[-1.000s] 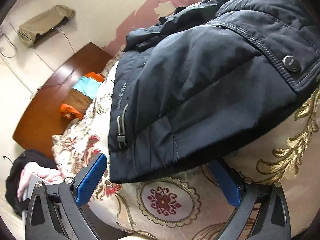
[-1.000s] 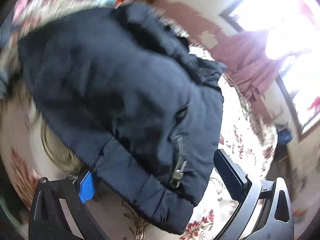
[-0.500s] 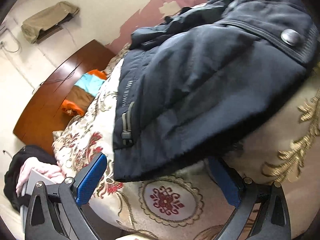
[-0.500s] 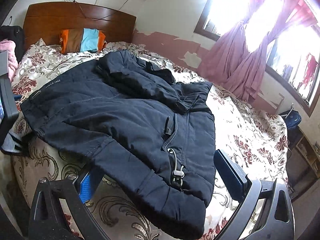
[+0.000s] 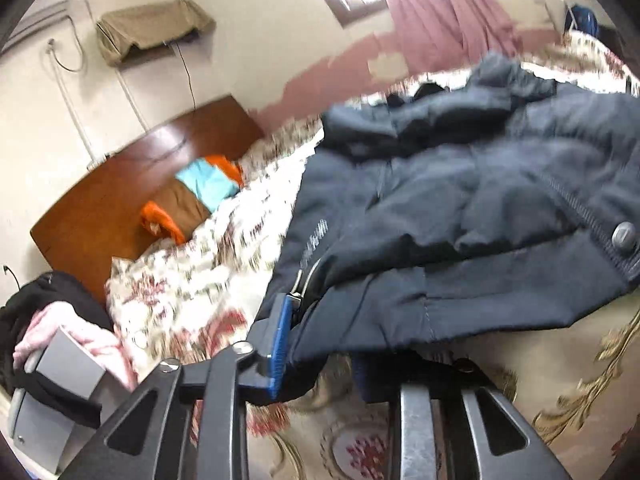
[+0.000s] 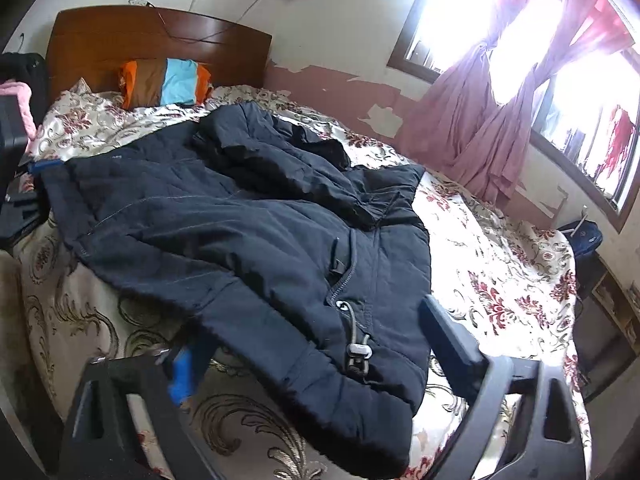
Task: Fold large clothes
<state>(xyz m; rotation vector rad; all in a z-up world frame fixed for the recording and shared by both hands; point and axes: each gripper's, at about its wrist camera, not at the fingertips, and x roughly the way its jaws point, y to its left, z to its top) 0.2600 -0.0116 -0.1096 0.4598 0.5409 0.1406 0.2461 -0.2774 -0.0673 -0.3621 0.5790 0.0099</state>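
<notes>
A large dark navy padded jacket (image 6: 248, 236) lies spread on the floral bedspread (image 6: 512, 272), hem toward me. In the left wrist view my left gripper (image 5: 320, 356) is shut on the jacket's (image 5: 460, 216) lower left hem corner, beside a zip pull. In the right wrist view my right gripper (image 6: 316, 344) is open. Its fingers straddle the lower right hem near the cord toggle (image 6: 358, 354) without pinching the cloth.
A wooden headboard (image 6: 160, 44) and a striped orange, brown and blue pillow (image 6: 168, 84) are at the bed's far end. Pink curtains (image 6: 480, 120) hang at the window on the right. A dark and pink clothes pile (image 5: 52, 320) and a grey box (image 5: 56, 392) sit left of the bed.
My left gripper has moved forward and closed on the jacket's hem corner. The right gripper stays open and has moved closer over the opposite hem.
</notes>
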